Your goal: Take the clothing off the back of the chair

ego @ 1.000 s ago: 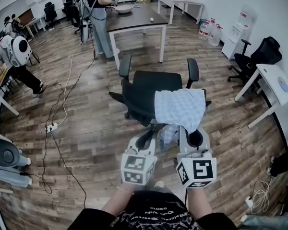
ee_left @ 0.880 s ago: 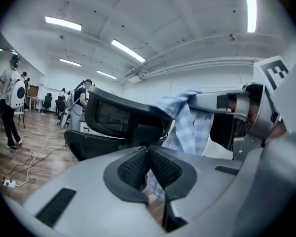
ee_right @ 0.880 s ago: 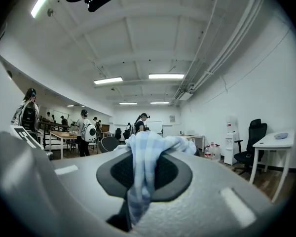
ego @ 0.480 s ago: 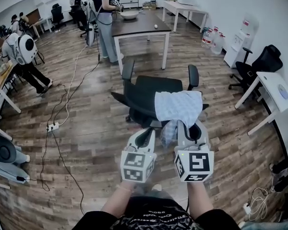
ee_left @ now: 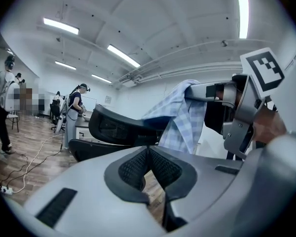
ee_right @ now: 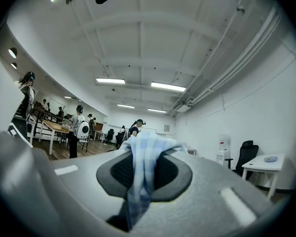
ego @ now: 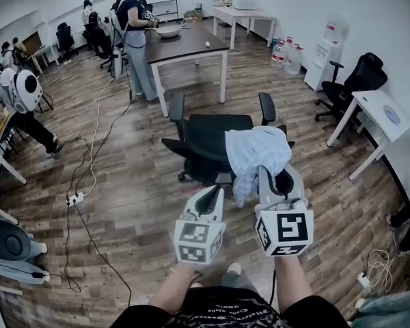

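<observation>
Right gripper [ee_right: 143, 157] is clamped on the pale checked shirt [ego: 256, 152], a fold of cloth pinched between its jaws and hanging down. The shirt is bunched up, its far part draped over the right end of the black office chair's [ego: 203, 137] backrest. Left gripper [ee_left: 147, 154] has its jaws together on nothing, just beside the right one, near the chair.

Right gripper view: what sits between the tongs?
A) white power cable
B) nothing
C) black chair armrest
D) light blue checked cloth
D: the light blue checked cloth runs down between the dark pads of the right tongs, which are closed on it.
</observation>
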`<state>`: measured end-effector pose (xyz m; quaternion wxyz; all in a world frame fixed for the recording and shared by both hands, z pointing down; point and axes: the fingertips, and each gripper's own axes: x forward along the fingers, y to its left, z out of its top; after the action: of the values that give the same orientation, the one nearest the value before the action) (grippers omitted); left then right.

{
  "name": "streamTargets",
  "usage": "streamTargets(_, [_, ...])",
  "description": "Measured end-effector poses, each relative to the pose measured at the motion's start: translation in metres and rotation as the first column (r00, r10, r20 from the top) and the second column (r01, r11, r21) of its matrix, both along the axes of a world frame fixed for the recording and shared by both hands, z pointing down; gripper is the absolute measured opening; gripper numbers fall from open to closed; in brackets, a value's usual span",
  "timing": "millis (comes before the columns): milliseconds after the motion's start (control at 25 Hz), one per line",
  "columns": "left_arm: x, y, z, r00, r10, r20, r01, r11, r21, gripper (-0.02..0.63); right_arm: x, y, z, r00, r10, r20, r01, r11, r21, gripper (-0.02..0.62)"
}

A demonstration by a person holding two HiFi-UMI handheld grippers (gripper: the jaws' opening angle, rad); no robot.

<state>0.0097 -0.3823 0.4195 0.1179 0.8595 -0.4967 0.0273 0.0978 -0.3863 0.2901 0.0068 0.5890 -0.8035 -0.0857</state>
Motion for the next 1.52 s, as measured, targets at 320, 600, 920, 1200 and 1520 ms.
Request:
streamTargets(320, [-0.012,0.017,-0.016,0.998,0.059,-0.027,-0.058,0.997,0.049,0.009,-0.02,0.034,-0.029,0.998,0.01,-0.056,-0.004,0.995,0.101,0.04])
streamTargets(600, [-0.017,0.037,-0.02,0.993,0.114,-0.032,-0.112,0.992,0.062,0.009,-0.025,0.072,-0.058,0.998,0.054,-0.031,-0.047,0.982,0.181,0.04])
streamTargets(920, [-0.013,0.063,-0.01,0.984,0.169,-0.058,-0.167,0.985,0.037,0.009,-0.025,0.114,-0.085,0.995,0.092,-0.031,-0.082,0.966,0.244,0.04])
streamTargets(1200, [-0.008,0.074,-0.015,0.985,0.169,-0.029,-0.167,0.985,0.051,0.009,-0.015,0.135,-0.093,0.994,0.11,0.002,-0.106,0.962,0.253,0.04])
streamTargets(1520, [-0.012,0.095,-0.022,0.99,0.137,-0.033,-0.134,0.988,0.079,0.009,-0.015,0.187,-0.137,0.997,0.075,-0.03,-0.058,0.924,0.378,0.04])
